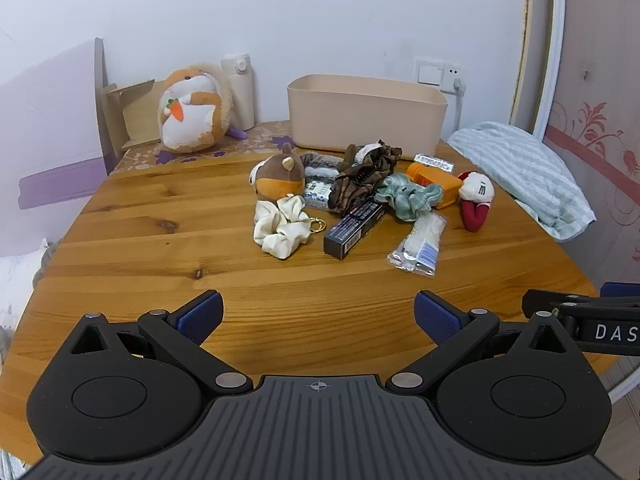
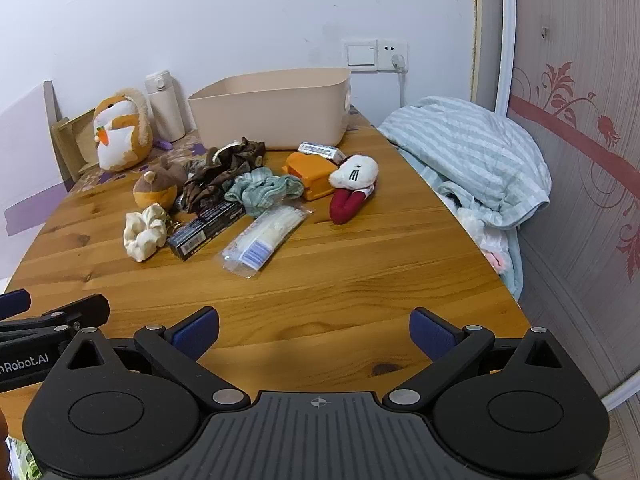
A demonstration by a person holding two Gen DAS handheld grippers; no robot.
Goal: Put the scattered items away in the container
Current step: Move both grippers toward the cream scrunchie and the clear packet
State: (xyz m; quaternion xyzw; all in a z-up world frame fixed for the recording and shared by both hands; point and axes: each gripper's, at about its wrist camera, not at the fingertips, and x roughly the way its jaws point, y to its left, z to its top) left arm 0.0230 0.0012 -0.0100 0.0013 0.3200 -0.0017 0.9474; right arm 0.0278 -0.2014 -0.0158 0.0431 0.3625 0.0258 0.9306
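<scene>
Both your left gripper (image 1: pixel 318 312) and right gripper (image 2: pixel 314 330) hang over the near edge of the table (image 1: pixel 160 264) with their fingers spread wide and nothing between them, while the clutter — cream scrunchie (image 1: pixel 282 226), black box (image 1: pixel 354 228), clear packet (image 1: pixel 420 246), green scrunchie (image 1: pixel 408 194), red-and-white toy (image 1: pixel 476 200) — sits heaped mid-table, just in front of the beige bin (image 1: pixel 366 114) at the far edge. The pieces overlap, so closing on one could drag a neighbour along or nudge the toy toward the right edge. The packet looks slippery and flat — you may pinch only film and lose it before reaching the bin.
</scene>
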